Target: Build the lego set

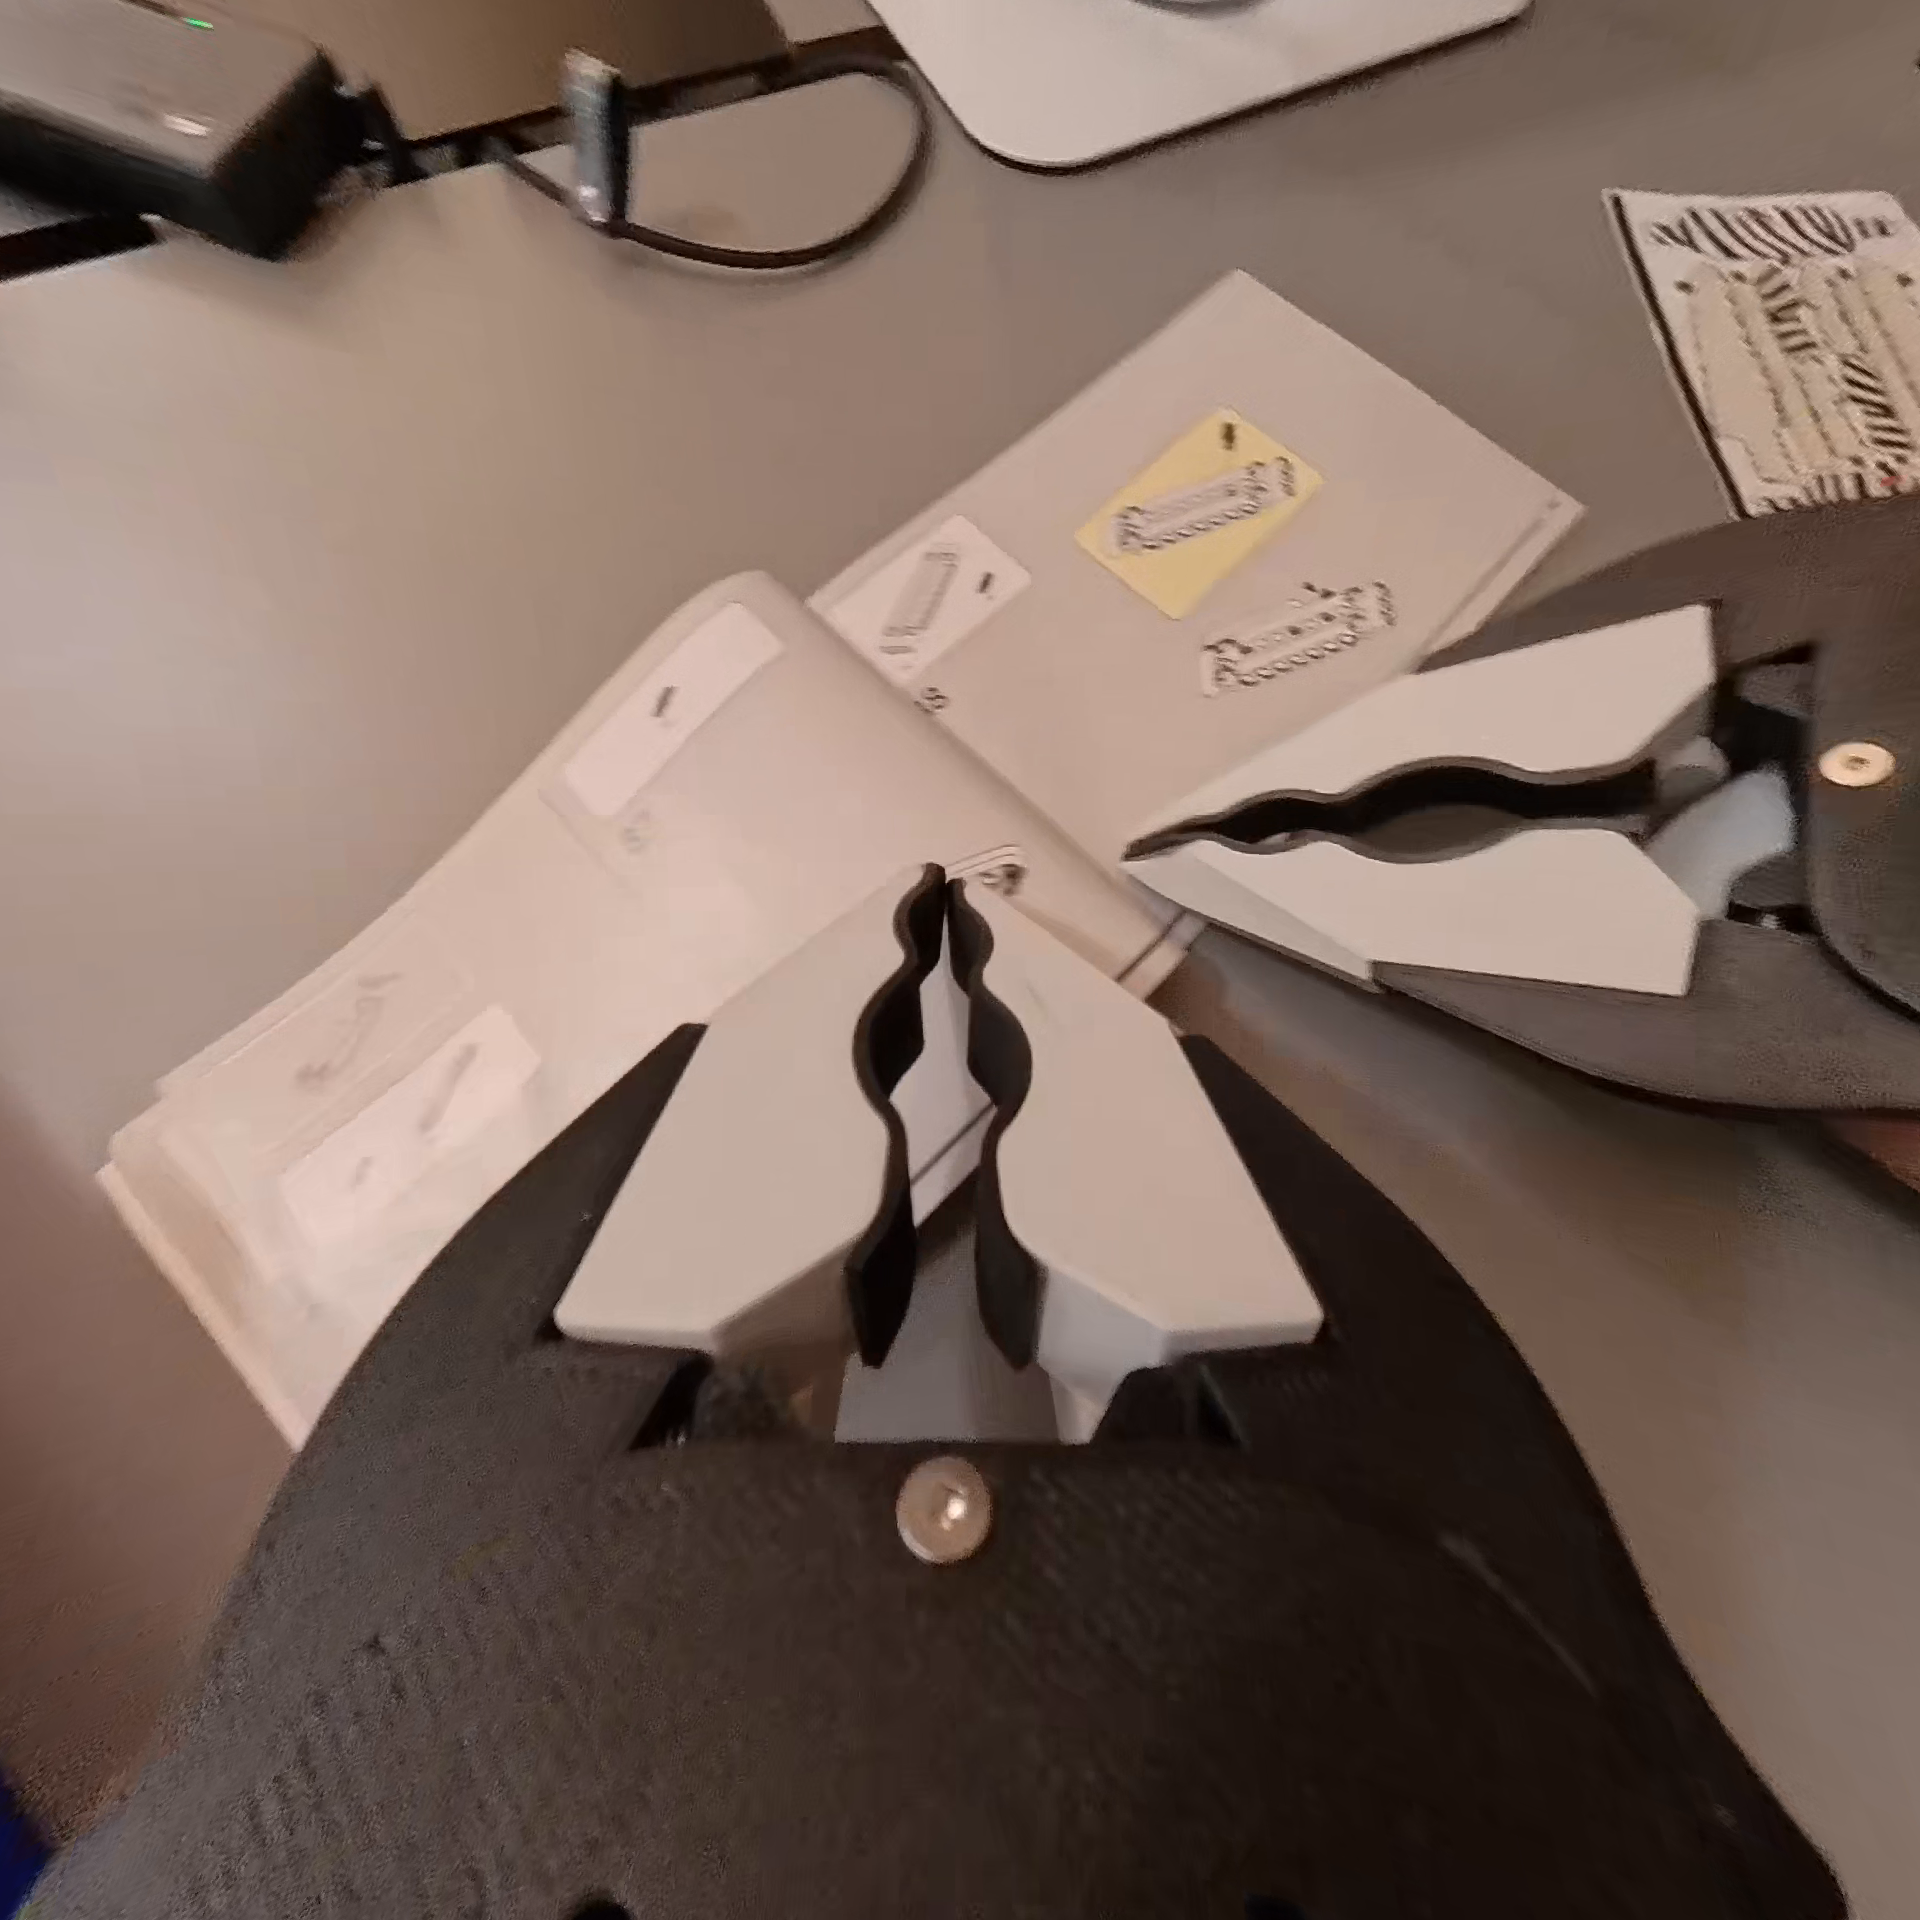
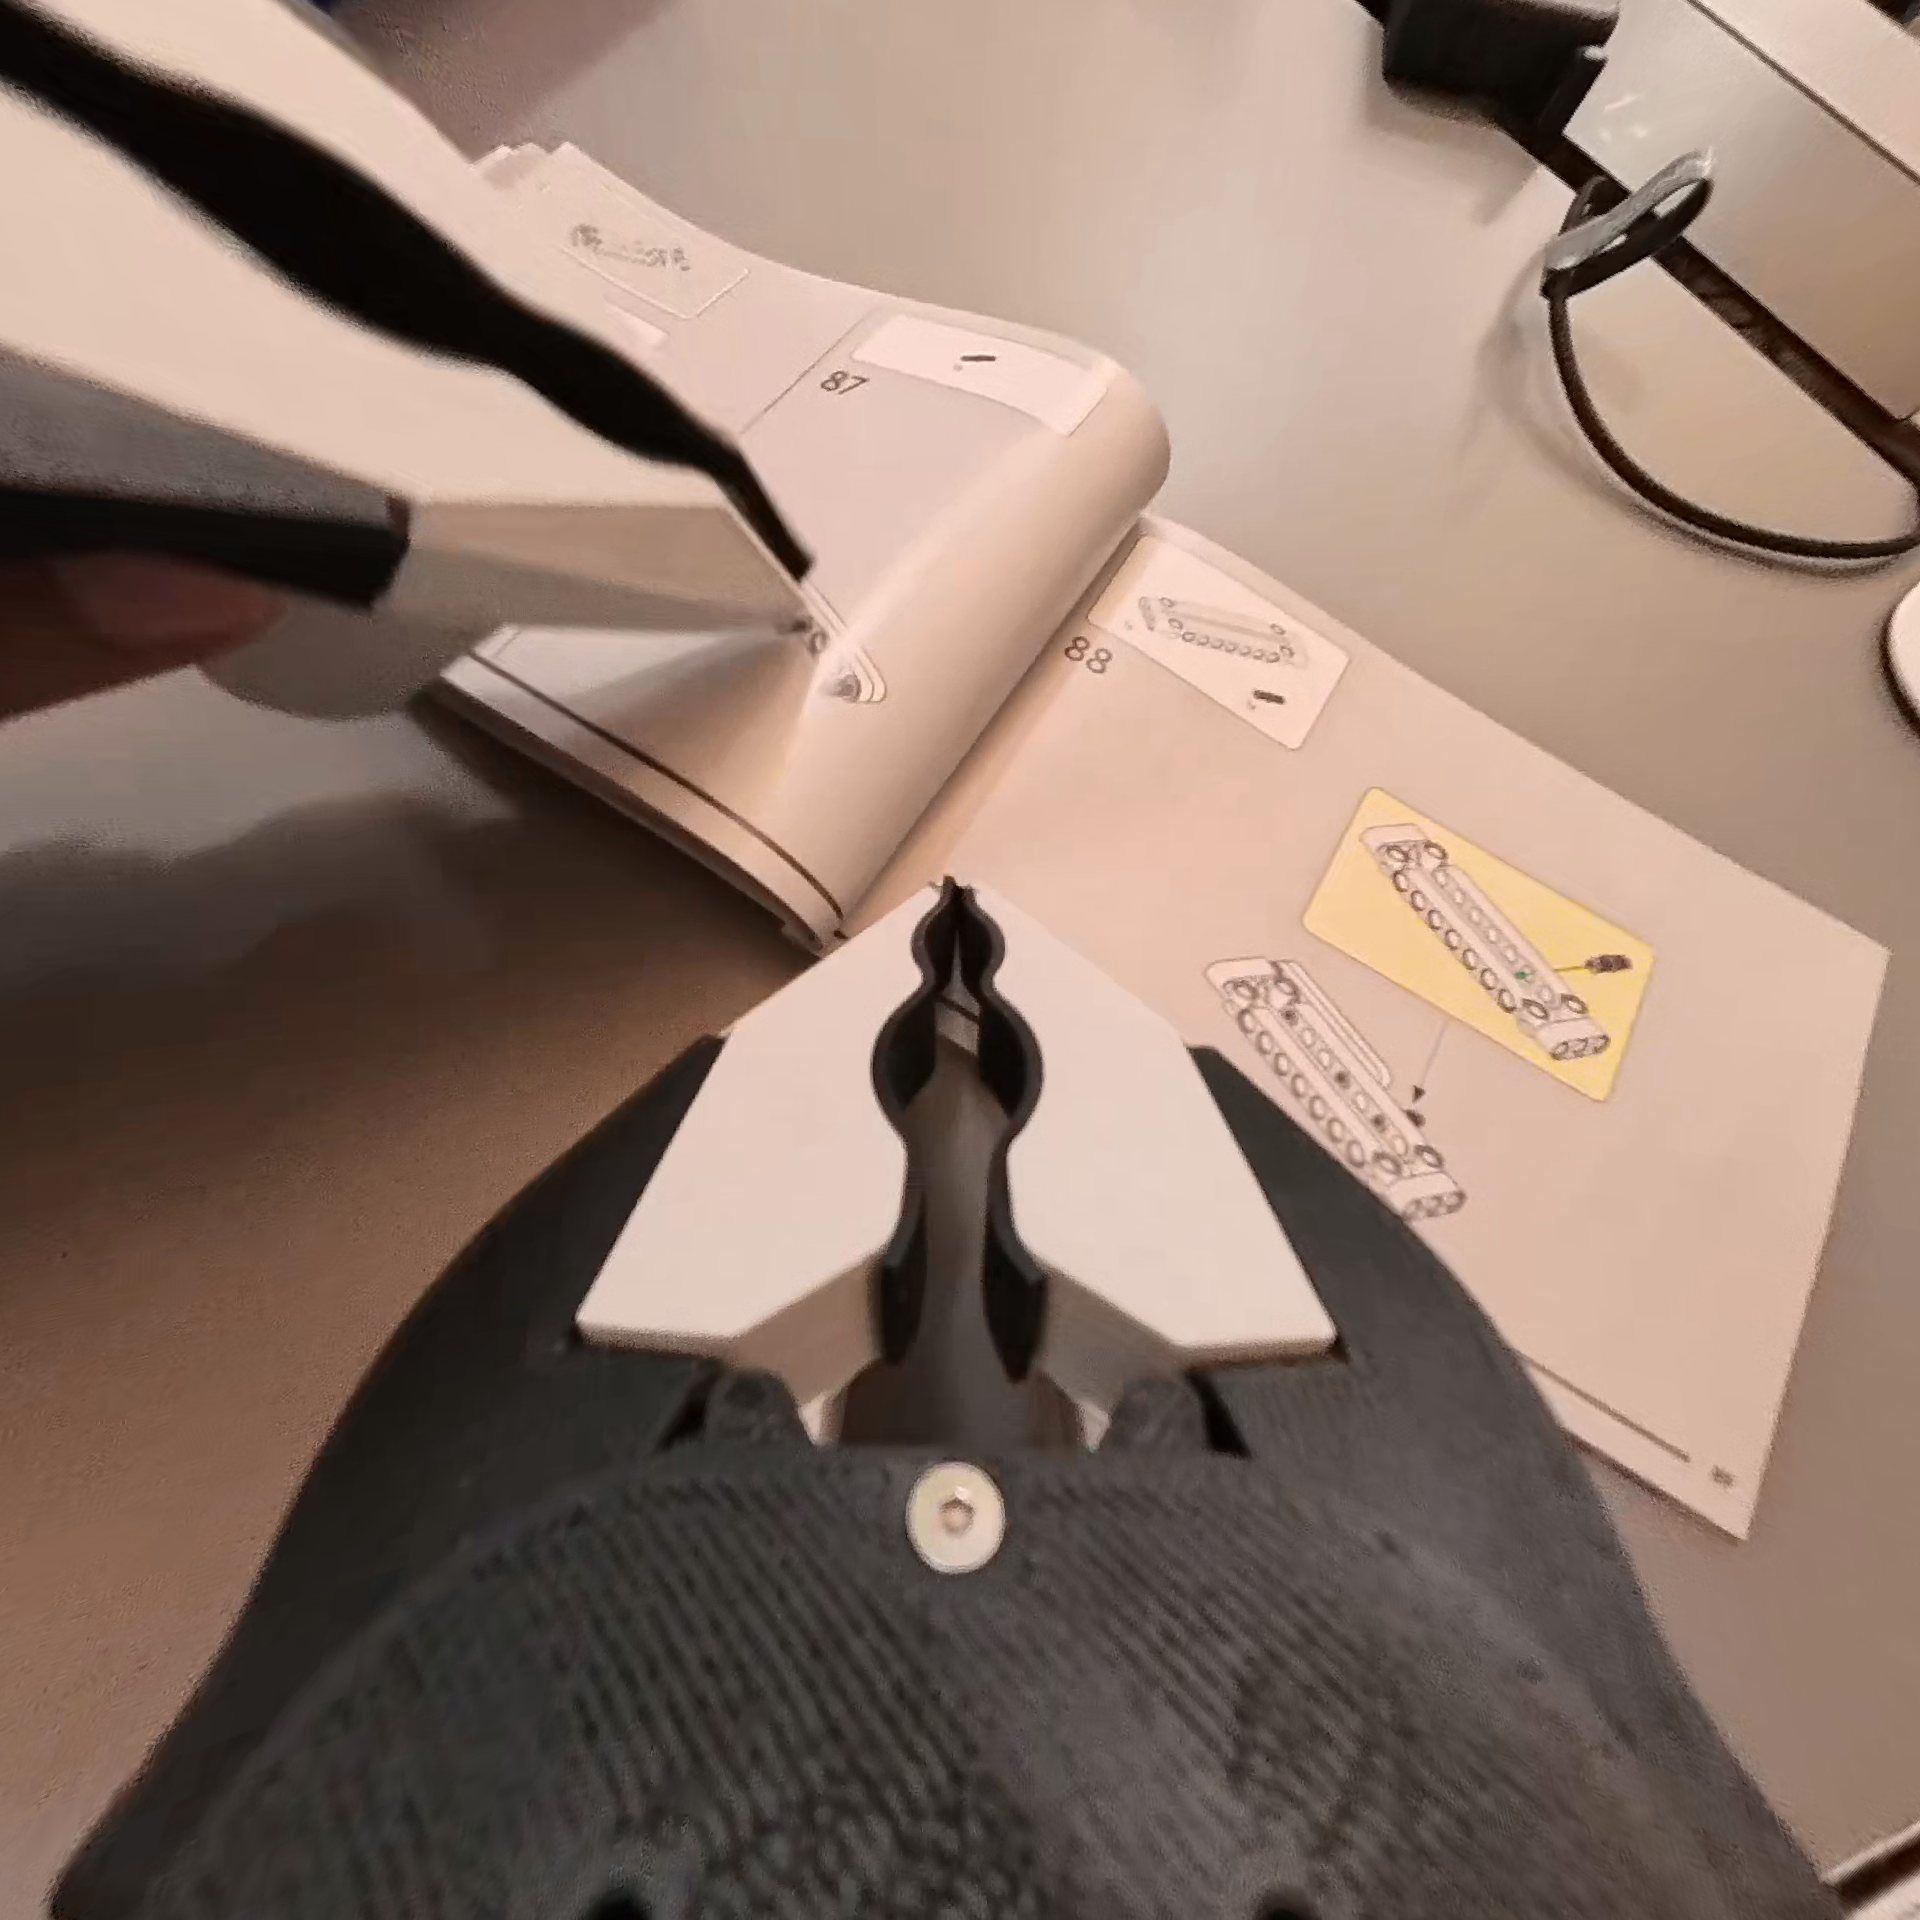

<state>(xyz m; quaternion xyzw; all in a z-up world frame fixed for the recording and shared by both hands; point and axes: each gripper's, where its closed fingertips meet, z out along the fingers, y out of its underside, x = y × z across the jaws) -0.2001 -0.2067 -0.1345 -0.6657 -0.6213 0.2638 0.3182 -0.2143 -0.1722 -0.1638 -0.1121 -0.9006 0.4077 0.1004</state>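
Note:
An open instruction booklet (image 1: 1122, 665) lies on the grey-brown table, its left pages bulging upward. It also shows in the right wrist view (image 2: 1195, 831). My left gripper (image 1: 940, 881) is shut, with its tips touching the curled left page near the booklet's lower edge. It also shows in the right wrist view (image 2: 802, 615). My right gripper (image 2: 956, 891) is shut, with its tips at the booklet's near edge by the spine. It enters the left wrist view (image 1: 1135, 854) from the right. I cannot tell whether either pinches paper. No loose Lego pieces are in view.
A printed black-and-white sheet (image 1: 1787, 353) lies at the far right. A black power brick (image 1: 177, 135) and a looping black cable (image 1: 790, 218) lie at the back. The white base of a stand (image 1: 1195, 83) is behind the booklet. The cable also shows in the right wrist view (image 2: 1621, 416). The left gripper's tips are roughly 5 cm from the right gripper's.

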